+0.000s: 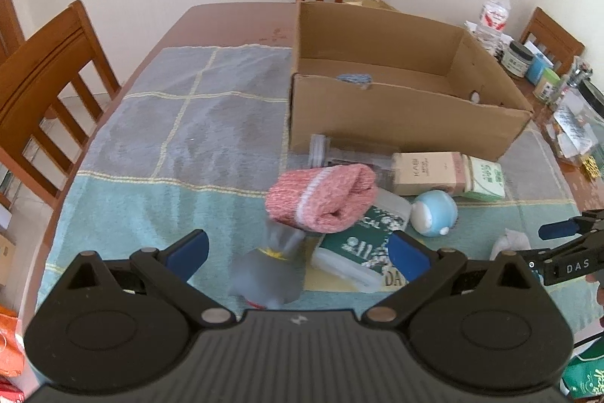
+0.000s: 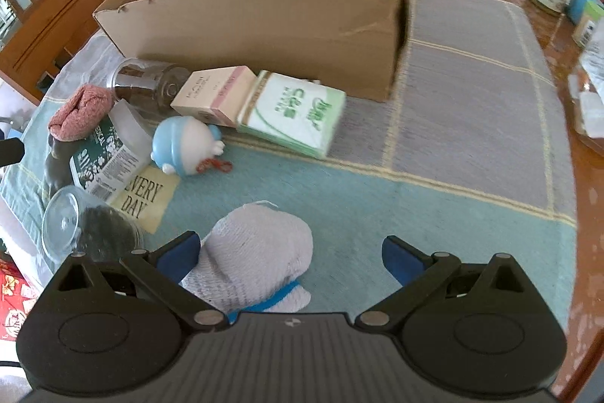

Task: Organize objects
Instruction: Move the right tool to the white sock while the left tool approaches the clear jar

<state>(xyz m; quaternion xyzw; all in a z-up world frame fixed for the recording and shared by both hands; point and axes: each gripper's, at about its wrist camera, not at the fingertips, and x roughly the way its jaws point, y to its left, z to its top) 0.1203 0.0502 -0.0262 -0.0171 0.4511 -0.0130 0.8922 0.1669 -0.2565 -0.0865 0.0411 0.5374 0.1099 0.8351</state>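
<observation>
Both tongs are gaping wide, gripping nothing. The left tongs (image 1: 298, 253) are hanging over a grey pouch (image 1: 270, 274) lying near the cardboard box (image 1: 400, 116). The right tongs (image 2: 290, 253) are hovering over a white sock (image 2: 256, 252) in front of that box, on the tabletop's cloth (image 2: 434, 214).

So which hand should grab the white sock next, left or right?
Right. The right tool is open with the white sock already between its fingers, touching the left one. The left tool is open over a grey pouch instead.
</observation>
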